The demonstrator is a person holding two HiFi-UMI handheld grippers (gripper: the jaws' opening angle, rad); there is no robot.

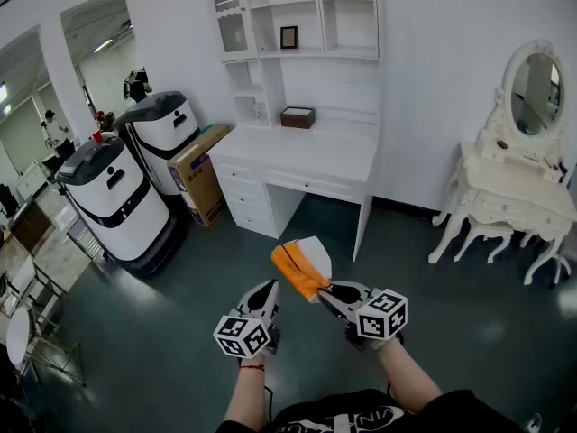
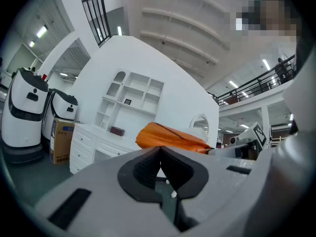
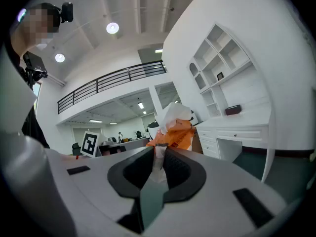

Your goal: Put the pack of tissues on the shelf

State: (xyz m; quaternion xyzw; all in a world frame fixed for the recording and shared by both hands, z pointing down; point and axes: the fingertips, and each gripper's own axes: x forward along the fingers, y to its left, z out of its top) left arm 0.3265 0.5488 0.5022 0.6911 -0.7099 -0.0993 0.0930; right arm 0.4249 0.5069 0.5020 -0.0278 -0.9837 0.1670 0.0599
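My right gripper (image 1: 326,294) has its jaws clamped on an edge of the pack of tissues (image 1: 302,264), well short of the shelf (image 1: 297,25). My left gripper (image 1: 269,290) has its jaws closed and empty. I'd hold this thin pinch firmly while approaching.

claws (image 1: 272,285) (image 1: 317,294) 2 | tissue pack (image 1: 302,262) 1 | robots (image 1: 113,188) (image 1: 164,132) 2 | box (image 1: 203,174) 1 | desk (image 1: 311,152) 1

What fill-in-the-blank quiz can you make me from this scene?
1. The right gripper is shut on a pack of tissues wrapped in white and ____.
2. The left gripper, jaws together, holds ____.
3. In the head view, the oval mirror stands to the ____ of the white desk.
Missing words: orange; nothing; right.
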